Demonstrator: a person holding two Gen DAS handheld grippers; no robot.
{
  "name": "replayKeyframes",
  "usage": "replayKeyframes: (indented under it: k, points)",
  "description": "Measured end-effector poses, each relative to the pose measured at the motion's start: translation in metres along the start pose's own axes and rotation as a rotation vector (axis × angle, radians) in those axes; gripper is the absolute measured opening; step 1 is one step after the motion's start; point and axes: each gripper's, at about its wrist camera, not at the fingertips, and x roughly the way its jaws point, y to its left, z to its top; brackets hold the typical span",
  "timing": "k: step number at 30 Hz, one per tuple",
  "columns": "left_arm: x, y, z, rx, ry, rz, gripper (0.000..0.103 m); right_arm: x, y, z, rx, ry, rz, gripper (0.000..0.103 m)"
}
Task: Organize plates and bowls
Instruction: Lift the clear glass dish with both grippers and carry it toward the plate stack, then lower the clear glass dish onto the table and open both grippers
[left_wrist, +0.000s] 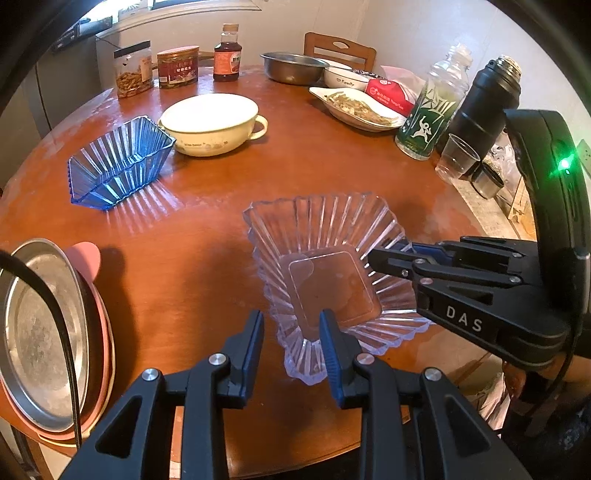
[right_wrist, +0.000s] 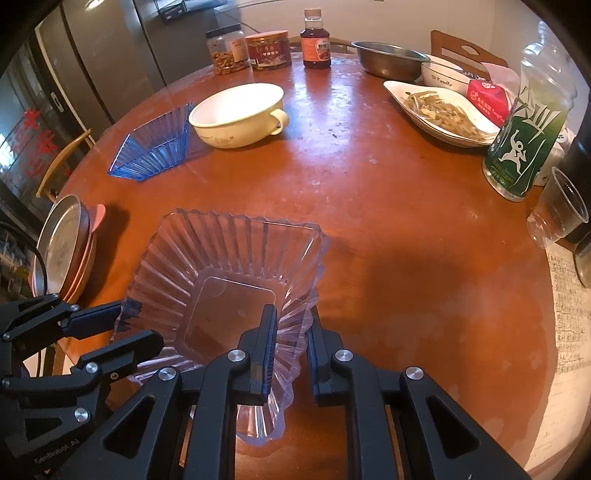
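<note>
A clear ribbed plastic bowl (left_wrist: 325, 266) sits on the round wooden table (left_wrist: 207, 229) near its front edge; it also shows in the right wrist view (right_wrist: 225, 280). My left gripper (left_wrist: 291, 325) straddles the bowl's near-left rim, one finger inside and one outside, still spread. My right gripper (right_wrist: 291, 325) straddles the right rim the same way; it shows in the left wrist view (left_wrist: 384, 254). A blue ribbed bowl (left_wrist: 118, 162) and a cream enamel bowl with a handle (left_wrist: 212, 123) stand further back left. A steel plate (left_wrist: 37, 332) lies on pink plates at the left edge.
At the back are jars (left_wrist: 133, 68), a sauce bottle (left_wrist: 227, 53), a steel basin (left_wrist: 293, 66), a white bowl (left_wrist: 345, 79) and a dish of food (left_wrist: 356, 107). On the right stand a green bottle (left_wrist: 430, 114), a black flask (left_wrist: 484, 99) and a plastic cup (left_wrist: 456, 158).
</note>
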Motion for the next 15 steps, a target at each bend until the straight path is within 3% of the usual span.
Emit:
replayKeyframes:
  k: [7,11,15]
  points:
    - [-0.003,0.001,0.002,-0.002,-0.006,0.011,0.031,-0.007,-0.002,0.0,0.005,-0.019,0.0,0.018]
    - [-0.006,0.001,0.004,-0.003,-0.015,0.021,0.032,-0.014,-0.003,0.001,0.013,-0.038,0.004,0.031]
    - [-0.009,0.002,0.005,-0.007,-0.025,0.028,0.038,-0.02,-0.004,0.002,0.016,-0.054,0.0,0.032]
